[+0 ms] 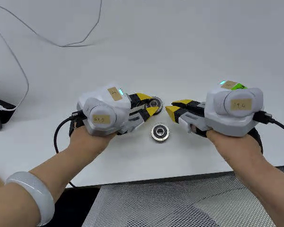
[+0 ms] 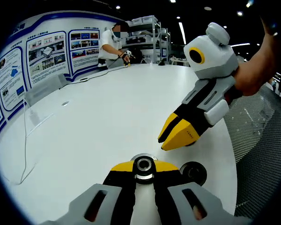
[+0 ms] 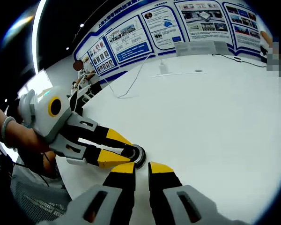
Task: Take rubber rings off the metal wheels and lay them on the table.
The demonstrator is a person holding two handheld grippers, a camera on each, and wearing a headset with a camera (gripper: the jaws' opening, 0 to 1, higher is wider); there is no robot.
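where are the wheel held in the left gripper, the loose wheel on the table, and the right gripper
held wheel [image 2: 144, 165]: left gripper view, its centre hub
loose wheel [image 1: 160, 132]: head view, its middle
right gripper [image 1: 170, 108]: head view, between its yellow tips

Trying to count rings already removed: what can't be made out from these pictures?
1. Held wheel, head view: the left tool covers its rim, so a rubber ring cannot be confirmed.
2. Loose wheel on the table, head view: too small to tell ring from metal; in the left gripper view the tool's finger cuts it off.
3. Table beneath the left and right tool, head view: hidden by them.
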